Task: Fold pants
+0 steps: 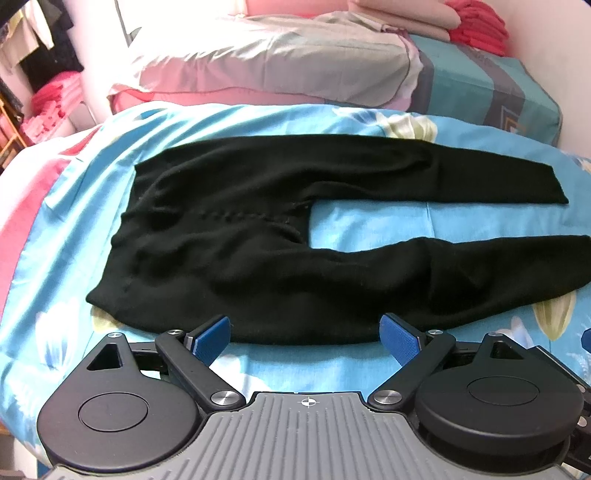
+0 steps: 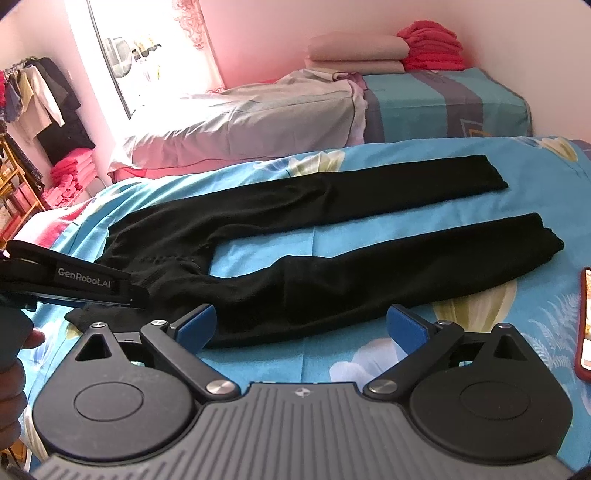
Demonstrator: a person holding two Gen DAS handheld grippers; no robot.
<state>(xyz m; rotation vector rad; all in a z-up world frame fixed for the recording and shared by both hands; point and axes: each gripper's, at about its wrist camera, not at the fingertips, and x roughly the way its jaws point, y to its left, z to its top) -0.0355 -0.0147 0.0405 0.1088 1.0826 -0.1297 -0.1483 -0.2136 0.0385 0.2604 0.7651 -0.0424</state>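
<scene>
Black pants (image 1: 258, 236) lie flat on the blue flowered bedsheet (image 1: 369, 221), waist to the left, two legs spread apart to the right. My left gripper (image 1: 306, 332) is open and empty, just before the near edge of the seat and near leg. My right gripper (image 2: 301, 325) is open and empty, just before the near leg of the pants (image 2: 332, 273). The left gripper's body (image 2: 74, 280) shows at the left of the right wrist view, over the waist end.
A phone in a red case (image 2: 583, 325) lies on the sheet at the right edge. A pillow (image 1: 266, 59) and folded red and beige clothes (image 1: 476, 26) lie at the bed's far side. A clothes rack (image 2: 33, 96) stands at the far left.
</scene>
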